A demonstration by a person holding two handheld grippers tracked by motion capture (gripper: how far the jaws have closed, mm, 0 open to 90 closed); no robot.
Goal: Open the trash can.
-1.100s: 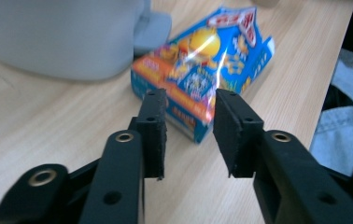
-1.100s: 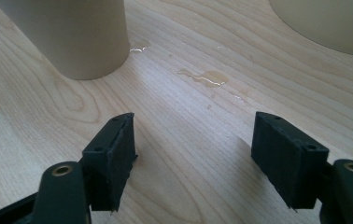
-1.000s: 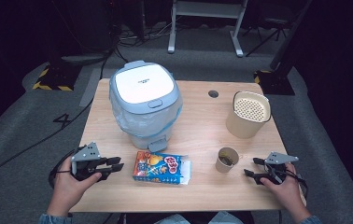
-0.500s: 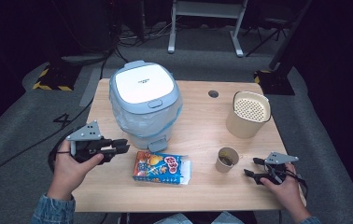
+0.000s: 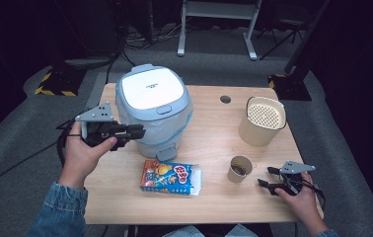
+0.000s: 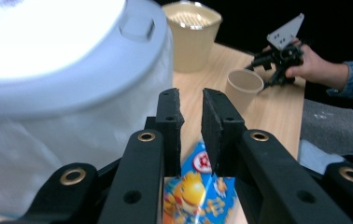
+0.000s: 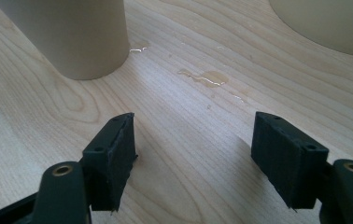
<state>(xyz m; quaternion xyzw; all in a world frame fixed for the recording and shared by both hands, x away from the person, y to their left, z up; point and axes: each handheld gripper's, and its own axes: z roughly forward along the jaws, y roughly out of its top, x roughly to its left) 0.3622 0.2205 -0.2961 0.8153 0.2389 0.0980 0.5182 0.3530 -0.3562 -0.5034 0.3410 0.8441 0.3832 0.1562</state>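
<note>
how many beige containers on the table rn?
2. The perforated-lid bin stands at the table's far right, and the small paper cup stands nearer the person, between the snack packet and the right gripper. Others could be hidden behind the rice cooker.

Pale wooden table (image 5: pixel 214 131), rounded corners, bare grain between items. Small dark round hole (image 5: pixel 225 99) set in tabletop toward far edge. Beige tub (image 5: pixel 262 121) with perforated lid, upright at far right of table, thin handle looped round rim. Bright snack packet (image 5: pixel 168 177) lying flat near front edge, centre-left, cartoon print in orange, blue and red, well apart from tub. Thin smear of clear liquid (image 7: pixel 207 77) on the wood, seen close in right gripper view. Grey carpet floor (image 5: pixel 21 163) all round. Yellow-black hazard tape (image 5: pixel 51 90) at left. White metal stand (image 5: pixel 219 11) beyond table; loose cables (image 5: pixel 140 37) nearby.
</note>
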